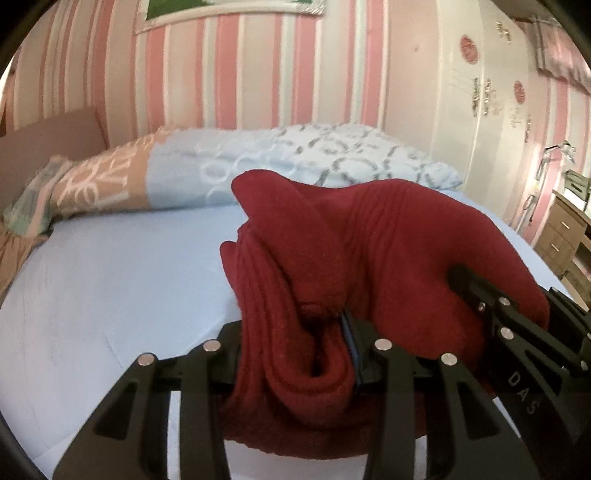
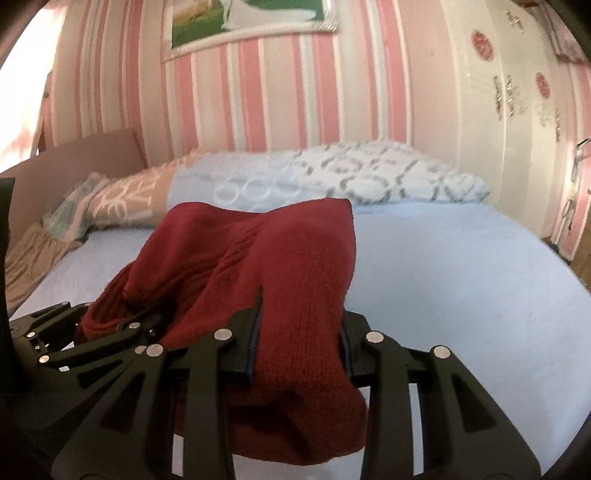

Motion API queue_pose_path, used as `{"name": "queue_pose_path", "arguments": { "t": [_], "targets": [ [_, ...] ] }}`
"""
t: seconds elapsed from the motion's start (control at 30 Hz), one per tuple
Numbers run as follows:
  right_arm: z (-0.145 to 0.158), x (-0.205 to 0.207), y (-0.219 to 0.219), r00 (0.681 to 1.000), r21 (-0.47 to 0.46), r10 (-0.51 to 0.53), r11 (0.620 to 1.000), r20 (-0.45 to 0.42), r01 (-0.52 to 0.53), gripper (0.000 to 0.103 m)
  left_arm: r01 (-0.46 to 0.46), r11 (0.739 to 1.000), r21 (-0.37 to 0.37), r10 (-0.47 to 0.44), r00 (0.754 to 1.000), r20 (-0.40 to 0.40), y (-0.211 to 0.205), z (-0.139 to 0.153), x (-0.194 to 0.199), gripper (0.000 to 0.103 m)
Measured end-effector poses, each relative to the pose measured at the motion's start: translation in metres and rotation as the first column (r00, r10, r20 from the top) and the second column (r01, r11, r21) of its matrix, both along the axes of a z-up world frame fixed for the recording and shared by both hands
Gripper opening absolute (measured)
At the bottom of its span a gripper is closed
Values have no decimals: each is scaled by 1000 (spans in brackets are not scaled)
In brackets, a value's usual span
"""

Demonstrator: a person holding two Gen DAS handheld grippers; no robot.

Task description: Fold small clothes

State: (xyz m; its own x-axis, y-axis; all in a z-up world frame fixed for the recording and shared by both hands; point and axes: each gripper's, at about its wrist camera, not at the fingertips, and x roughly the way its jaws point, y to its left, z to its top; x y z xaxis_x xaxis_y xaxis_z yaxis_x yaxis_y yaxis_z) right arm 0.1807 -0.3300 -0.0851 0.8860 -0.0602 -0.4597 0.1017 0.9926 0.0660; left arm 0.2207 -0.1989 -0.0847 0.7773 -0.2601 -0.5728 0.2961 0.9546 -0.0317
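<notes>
room: striped pink wall, bed (image 1: 110,280) with pale blue sheet
garment: red knit (image 1: 388,240) bunched, lifted above the sheet
left gripper (image 1: 295,354): clenched on its folds
right gripper (image 2: 299,347): clamped on another edge
handling: soft, light, droopy; take corners or hems

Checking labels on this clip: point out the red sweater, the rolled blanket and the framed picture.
Red sweater (image 2: 295,266), right wrist view, on its knit middle.
Rolled blanket (image 1: 258,158), left wrist view, on its blue part.
Framed picture (image 2: 251,22), right wrist view, on its lower area.

Red knit garment (image 1: 388,240) between left tongs (image 1: 295,354)
</notes>
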Motion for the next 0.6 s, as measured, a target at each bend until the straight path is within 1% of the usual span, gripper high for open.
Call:
{"name": "queue_pose_path", "arguments": {
  "t": [0.07, 0.13, 0.23, 0.33, 0.37, 0.4, 0.43, 0.47, 0.5, 0.53, 0.6],
  "targets": [
    [5, -11, -17, 1000, -13, -14, 1000, 13, 14, 33, 12, 1000, 1, -12, 1000, 14, -19, 9, -9, 41],
    [4, -20, -35, 1000, -12, -24, 1000, 12, 25, 33, 22, 1000, 5, -22, 1000, 16, -38, 11, -15, 41],
    [-12, -37, -63, 999, -15, -33, 999, -12, 33, 33, 33, 999, 3, -33, 999, -22, -65, -6, -23, 41],
    [-51, -46, -87, 996, -26, -26, 999, -85, 24, 33, 34, 999, 15, -33, 995, -94, -91, -43, -32, 41],
    [-69, -48, -95, 991, -28, -24, 999, -131, 20, 33, 34, 999, 25, -31, 992, -124, -99, -59, -34, 41],
    [-84, -49, -102, 985, -24, -20, 1000, -171, 17, 33, 35, 999, 40, -28, 986, -166, -109, -81, -37, 41],
    [-105, -52, -109, 974, -14, -18, 1000, -226, 15, 33, 36, 998, 48, -26, 980, -197, -114, -95, -39, 41],
    [-117, -56, -112, 966, -5, -17, 1000, -257, 16, 33, 37, 998, 57, -22, 969, -246, -120, -116, -43, 41],
    [-129, -61, -114, 961, 4, -18, 1000, -277, 20, 34, 30, 997, 76, -10, 966, -259, -124, -129, -49, 42],
    [-136, -66, -116, 956, 6, -12, 1000, -292, 14, 34, 26, 995, 93, -2, 968, -249, -128, -134, -54, 42],
    [-135, -68, -117, 953, 7, 1, 1000, -302, 1, 35, 18, 993, 113, 10, 972, -236, -129, -141, -65, 43]
  ]
}}
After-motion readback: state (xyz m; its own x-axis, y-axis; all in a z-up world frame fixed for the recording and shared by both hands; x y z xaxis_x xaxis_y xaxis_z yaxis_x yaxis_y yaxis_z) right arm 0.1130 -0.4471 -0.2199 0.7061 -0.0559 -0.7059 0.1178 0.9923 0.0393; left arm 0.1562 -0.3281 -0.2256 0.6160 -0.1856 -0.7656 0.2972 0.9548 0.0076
